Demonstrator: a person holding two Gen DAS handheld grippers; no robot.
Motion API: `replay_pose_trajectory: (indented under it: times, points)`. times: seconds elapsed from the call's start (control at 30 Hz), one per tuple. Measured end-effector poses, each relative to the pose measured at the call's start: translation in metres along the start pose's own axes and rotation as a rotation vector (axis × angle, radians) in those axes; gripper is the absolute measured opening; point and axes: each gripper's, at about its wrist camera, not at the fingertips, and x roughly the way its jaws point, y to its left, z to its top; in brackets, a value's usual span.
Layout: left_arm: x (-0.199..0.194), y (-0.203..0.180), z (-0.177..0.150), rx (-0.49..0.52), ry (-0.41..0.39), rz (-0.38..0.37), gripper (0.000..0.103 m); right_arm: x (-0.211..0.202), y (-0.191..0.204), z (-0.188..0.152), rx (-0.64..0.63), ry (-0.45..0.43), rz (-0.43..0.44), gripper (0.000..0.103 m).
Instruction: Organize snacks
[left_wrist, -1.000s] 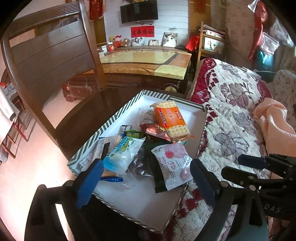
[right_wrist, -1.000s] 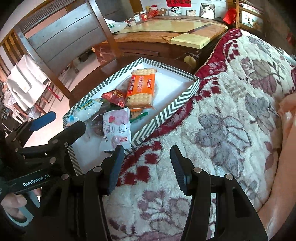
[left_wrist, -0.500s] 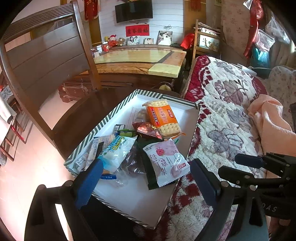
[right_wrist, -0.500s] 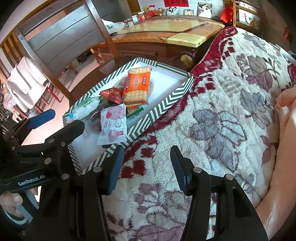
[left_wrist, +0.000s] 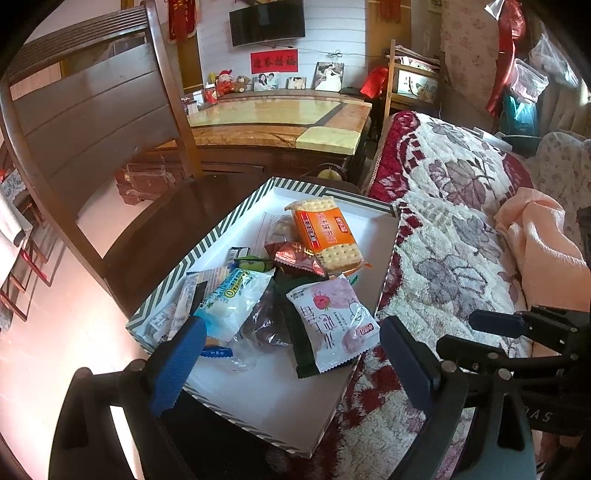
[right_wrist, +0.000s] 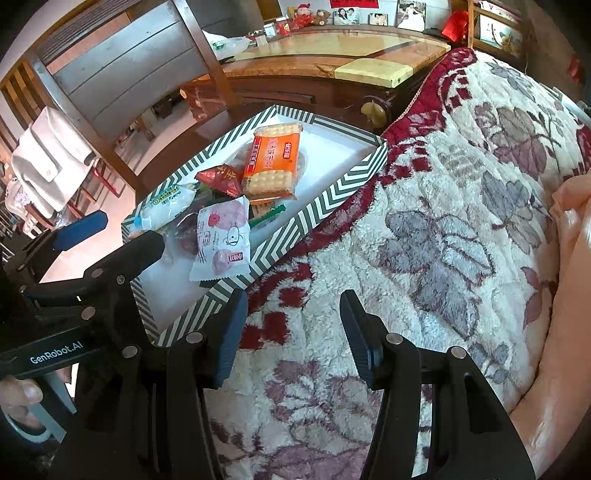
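A white box with a green-striped rim (left_wrist: 221, 236) (right_wrist: 325, 206) lies on a dark chair seat against a flowered blanket. It holds an orange cracker packet (left_wrist: 325, 236) (right_wrist: 273, 162), a small red packet (left_wrist: 295, 258), a pink strawberry packet (left_wrist: 332, 325) (right_wrist: 221, 236), a blue-and-white packet (left_wrist: 232, 295) and a dark green packet (left_wrist: 295, 332). My left gripper (left_wrist: 291, 354) hangs open above the box's near end with nothing between its blue fingers. My right gripper (right_wrist: 293, 332) is open over the blanket, just right of the box's near corner.
A wooden chair back (left_wrist: 92, 122) rises left of the box. The red-and-cream blanket (right_wrist: 424, 229) covers the whole right side, with a peach cloth (left_wrist: 546, 243) on it. A marble-topped cabinet (left_wrist: 277, 118) stands behind. A hand (right_wrist: 18, 398) holds the left gripper's handle.
Both views have drifted only slightly. Nothing was taken hold of or let go, and both grippers keep the same opening.
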Motion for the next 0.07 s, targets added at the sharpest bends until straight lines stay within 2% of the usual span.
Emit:
replay_pose_trajectory:
  times: [0.07]
  points:
    - [0.0003, -0.0002, -0.0003, -0.005, 0.006, -0.006, 0.096, -0.0020, -0.0016, 0.0008, 0.003, -0.004, 0.000, 0.052]
